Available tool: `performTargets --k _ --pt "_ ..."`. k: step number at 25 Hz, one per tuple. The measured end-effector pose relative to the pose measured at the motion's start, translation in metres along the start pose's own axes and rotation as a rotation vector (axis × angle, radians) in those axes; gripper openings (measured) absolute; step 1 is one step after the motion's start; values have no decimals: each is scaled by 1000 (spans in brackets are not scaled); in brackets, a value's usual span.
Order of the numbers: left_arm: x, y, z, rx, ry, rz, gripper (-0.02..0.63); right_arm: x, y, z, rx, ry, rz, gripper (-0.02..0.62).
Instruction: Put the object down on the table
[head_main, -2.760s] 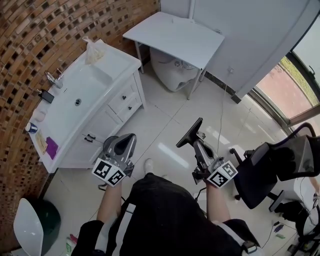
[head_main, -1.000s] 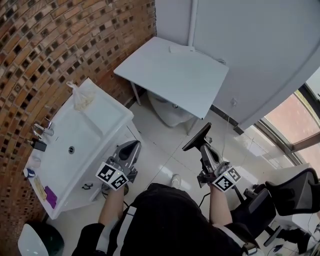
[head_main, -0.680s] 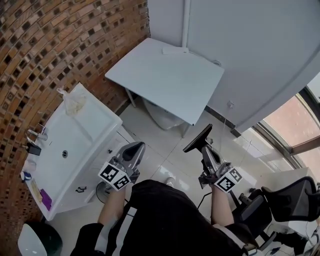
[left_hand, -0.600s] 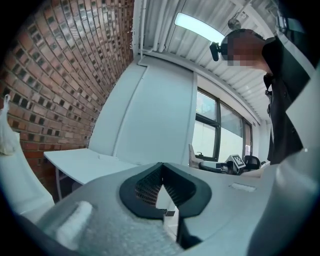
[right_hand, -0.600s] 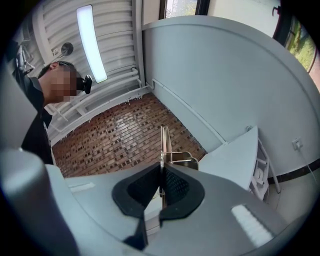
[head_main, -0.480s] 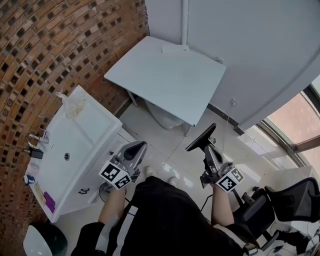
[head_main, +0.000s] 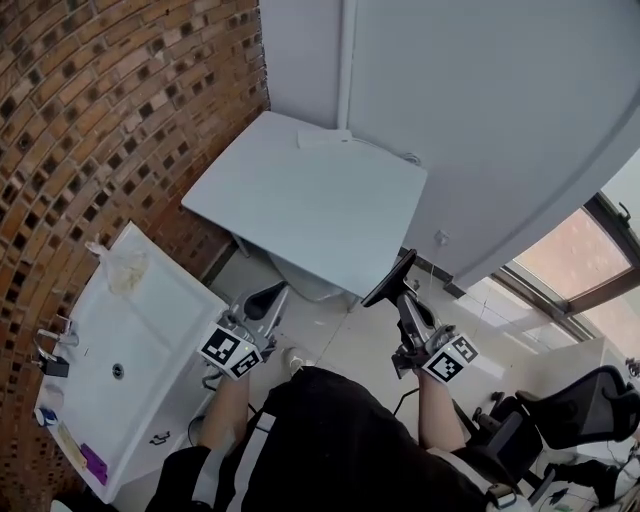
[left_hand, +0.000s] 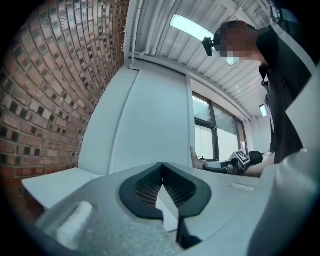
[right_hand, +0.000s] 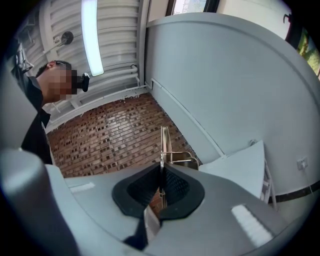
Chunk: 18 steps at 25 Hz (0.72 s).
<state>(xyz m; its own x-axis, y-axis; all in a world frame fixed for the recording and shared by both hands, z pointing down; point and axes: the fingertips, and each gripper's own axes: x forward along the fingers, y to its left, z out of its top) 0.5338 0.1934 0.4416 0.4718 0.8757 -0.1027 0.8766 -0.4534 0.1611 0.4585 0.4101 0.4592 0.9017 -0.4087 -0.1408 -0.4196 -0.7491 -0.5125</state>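
Two grey two-jaw grippers are counted, the left gripper (head_main: 268, 297) and the right gripper (head_main: 402, 297), along with one flat dark panel (head_main: 390, 278). One white rectangular table (head_main: 300, 210), one white sink counter (head_main: 150, 320), one crumpled plastic bag (head_main: 120, 268) and one black office chair (head_main: 585, 402) are seen.

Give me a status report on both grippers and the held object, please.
Left gripper shut, empty. Right gripper shut on thin black gold-edged panel, aloft at pale square table's near edge. Only a small white item at table's far edge.

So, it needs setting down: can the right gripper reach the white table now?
Probably yes: the right gripper, shut on the flat dark object, hangs by the table edge, nothing between.
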Motion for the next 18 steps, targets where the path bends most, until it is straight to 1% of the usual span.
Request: performTargets --k 3,5,7,10,12,15,18 --pt "14 33 13 12 -29 -13 2 41 0 9 -77 8 7 9" --pt "19 51 16 15 -39 -15 2 69 1 11 -101 21 30 8" --pt "19 64 17 12 -41 -22 2 95 0 7 -109 42 48 9" --pt "12 84 16 -10 -36 -38 2 130 -2 -9 -135 95 58 8" --pt "6 103 17 -13 -27 -26 2 153 0 -22 -147 127 69 8" --pt "-1 134 17 -10 -16 6 2 187 3 -38 -145 147 90 9" --pt "-2 153 13 -26 -1 35 2 202 -2 -48 -118 158 81 8"
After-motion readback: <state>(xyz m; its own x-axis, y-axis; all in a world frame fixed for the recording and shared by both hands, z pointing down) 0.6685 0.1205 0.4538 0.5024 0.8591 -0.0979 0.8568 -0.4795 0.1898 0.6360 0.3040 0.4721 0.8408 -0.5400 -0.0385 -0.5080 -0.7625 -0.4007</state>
